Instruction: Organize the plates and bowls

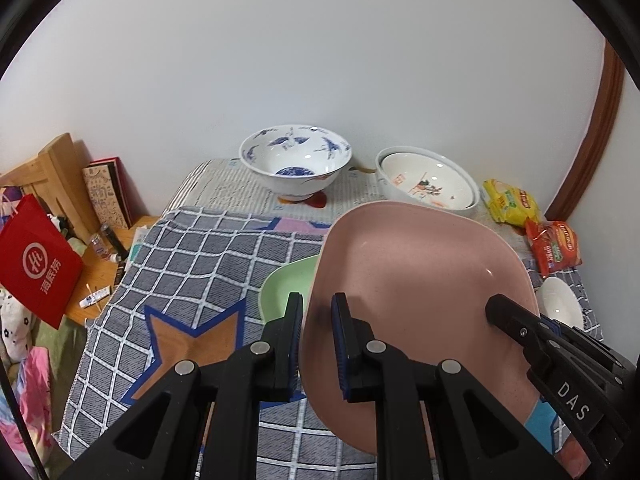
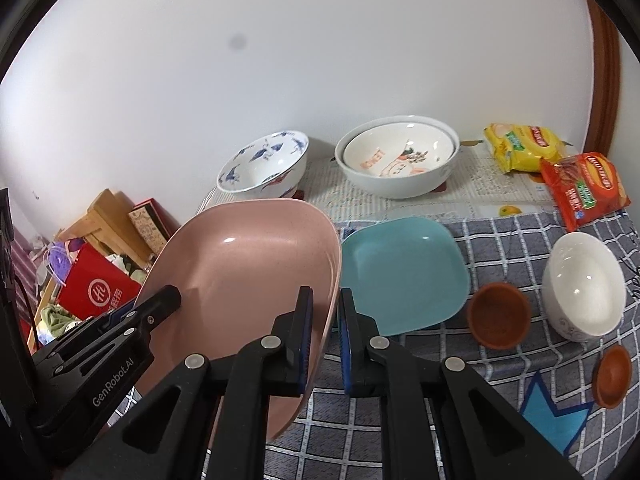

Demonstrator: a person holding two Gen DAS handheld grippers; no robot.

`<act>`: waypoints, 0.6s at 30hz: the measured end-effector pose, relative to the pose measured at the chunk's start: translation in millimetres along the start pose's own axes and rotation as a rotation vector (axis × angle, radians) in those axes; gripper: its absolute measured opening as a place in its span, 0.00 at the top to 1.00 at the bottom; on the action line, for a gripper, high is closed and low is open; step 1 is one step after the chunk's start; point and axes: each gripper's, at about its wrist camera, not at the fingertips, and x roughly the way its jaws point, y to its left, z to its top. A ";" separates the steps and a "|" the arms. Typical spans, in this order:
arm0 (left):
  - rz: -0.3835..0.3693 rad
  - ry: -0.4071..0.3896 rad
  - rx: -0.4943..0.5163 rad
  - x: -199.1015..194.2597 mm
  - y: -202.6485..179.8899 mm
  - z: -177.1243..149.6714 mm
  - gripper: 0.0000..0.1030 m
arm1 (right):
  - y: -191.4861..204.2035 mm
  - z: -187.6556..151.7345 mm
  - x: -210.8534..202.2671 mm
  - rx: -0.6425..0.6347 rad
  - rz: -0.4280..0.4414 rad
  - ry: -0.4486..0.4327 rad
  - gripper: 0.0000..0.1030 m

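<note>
Both grippers hold a pink plate (image 1: 416,280) above the checked tablecloth. My left gripper (image 1: 318,320) is shut on its left rim; my right gripper (image 2: 325,316) is shut on its right rim (image 2: 256,264). The right gripper also shows in the left wrist view (image 1: 520,324), the left gripper in the right wrist view (image 2: 156,304). A green plate (image 1: 286,292) lies under the pink plate's left side. A teal plate (image 2: 404,272) lies to the right. A blue-patterned bowl (image 1: 296,164) and nested white bowls (image 1: 428,184) stand at the back.
A white bowl (image 2: 582,284) and two small brown bowls (image 2: 498,316) (image 2: 612,376) sit at the right. Yellow (image 2: 520,146) and red (image 2: 584,188) snack packets lie at the back right. A red bag (image 1: 36,260), books and clutter are off the table's left edge.
</note>
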 end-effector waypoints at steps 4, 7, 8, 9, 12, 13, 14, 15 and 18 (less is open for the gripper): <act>0.016 0.024 -0.016 10.9 11.1 -4.4 0.86 | 7.5 -3.1 14.7 -0.013 0.008 0.026 0.89; 0.022 0.044 -0.024 20.5 17.3 -7.8 0.86 | 11.6 -6.4 28.4 -0.020 0.013 0.050 0.89; 0.025 0.052 -0.028 24.4 19.3 -9.2 0.86 | 12.3 -7.3 33.0 -0.021 0.013 0.059 0.89; 0.029 0.059 -0.030 27.8 20.7 -10.6 0.86 | 13.1 -8.5 38.8 -0.021 0.014 0.071 0.89; 0.038 0.085 -0.035 39.0 24.4 -14.8 0.86 | 14.1 -11.3 52.4 -0.028 0.015 0.101 0.88; 0.041 0.095 -0.037 42.9 25.7 -16.6 0.86 | 14.4 -12.4 57.1 -0.030 0.015 0.110 0.88; 0.042 0.105 -0.040 47.7 26.9 -18.7 0.86 | 14.3 -13.6 61.1 -0.032 0.015 0.119 0.88; 0.044 0.115 -0.043 52.1 28.5 -20.4 0.86 | 14.8 -15.0 65.7 -0.035 0.012 0.129 0.88; 0.049 0.138 -0.053 63.5 32.1 -24.1 0.86 | 14.6 -17.8 81.7 -0.041 0.012 0.163 0.88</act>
